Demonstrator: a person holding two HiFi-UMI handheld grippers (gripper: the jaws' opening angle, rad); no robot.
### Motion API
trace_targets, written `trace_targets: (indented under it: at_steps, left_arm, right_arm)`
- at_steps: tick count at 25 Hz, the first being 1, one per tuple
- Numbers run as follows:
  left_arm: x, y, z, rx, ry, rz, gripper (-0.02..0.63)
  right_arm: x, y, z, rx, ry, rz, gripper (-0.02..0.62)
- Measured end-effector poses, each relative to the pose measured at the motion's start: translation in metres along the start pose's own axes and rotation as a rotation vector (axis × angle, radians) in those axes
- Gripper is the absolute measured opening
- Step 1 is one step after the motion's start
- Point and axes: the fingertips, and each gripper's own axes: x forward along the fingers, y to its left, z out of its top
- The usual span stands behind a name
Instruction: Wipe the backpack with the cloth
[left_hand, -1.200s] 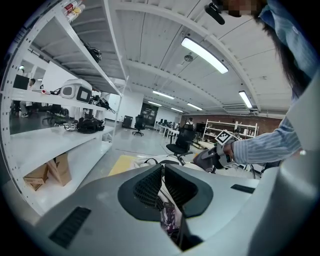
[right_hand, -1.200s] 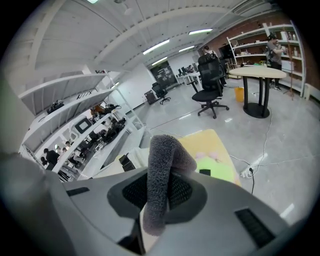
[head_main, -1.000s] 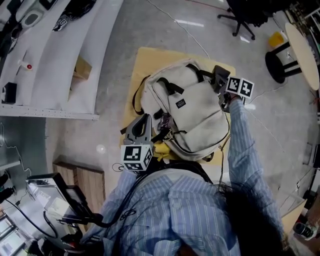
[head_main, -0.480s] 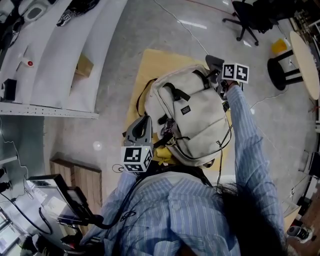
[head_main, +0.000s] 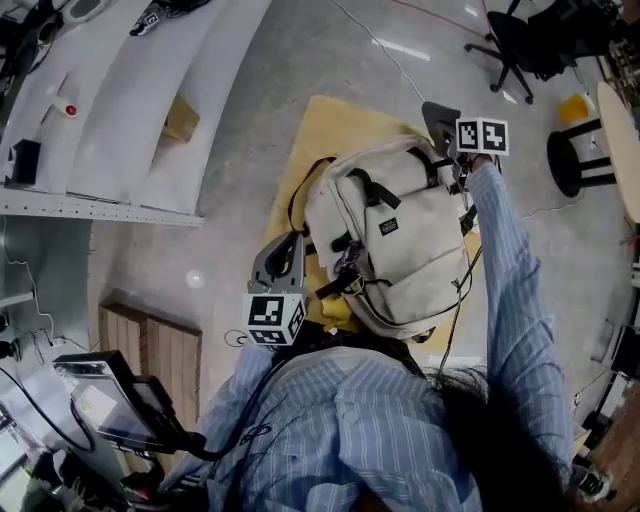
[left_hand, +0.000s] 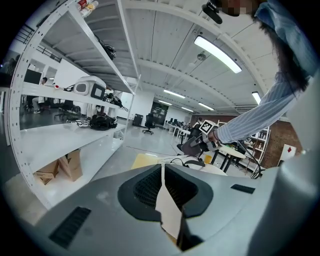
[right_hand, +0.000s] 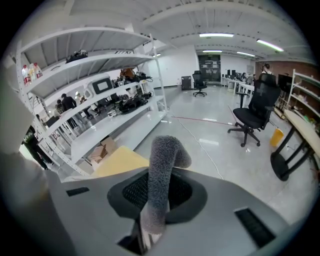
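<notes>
A beige backpack (head_main: 410, 240) with black straps lies on a yellow tabletop (head_main: 325, 125). My right gripper (head_main: 447, 150) is at the backpack's far top edge, shut on a fuzzy grey cloth (head_main: 437, 115). In the right gripper view the cloth (right_hand: 162, 170) sticks up out of the gripper (right_hand: 159, 197) and curls over. My left gripper (head_main: 290, 238) rests at the backpack's near left side by a black strap. In the left gripper view that gripper (left_hand: 162, 172) has its fingertips together, with a tan strip showing behind them. What that strip is I cannot tell.
White shelving (head_main: 130, 100) runs along the left, with a cardboard box (head_main: 182, 118) on it. An office chair (head_main: 520, 40), a black stool (head_main: 575, 165) and a round table (head_main: 622, 110) stand at the right. A wooden crate (head_main: 160, 350) is at the near left.
The right gripper has carried the cloth farther away along the backpack's top end. The backpack has turned a little. The left gripper has stayed where it was.
</notes>
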Motion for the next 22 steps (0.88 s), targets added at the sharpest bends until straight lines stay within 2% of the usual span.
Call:
trace_targets:
  at_steps: [8, 22]
  left_arm:
    - [-0.006, 0.017, -0.003, -0.013, 0.006, 0.038, 0.021]
    - [-0.012, 0.02, -0.005, -0.031, -0.018, 0.045, 0.021]
  right_arm:
    - [0.022, 0.024, -0.006, -0.15, 0.095, 0.051, 0.055]
    - [0.028, 0.116, -0.017, -0.295, 0.17, 0.25, 0.055]
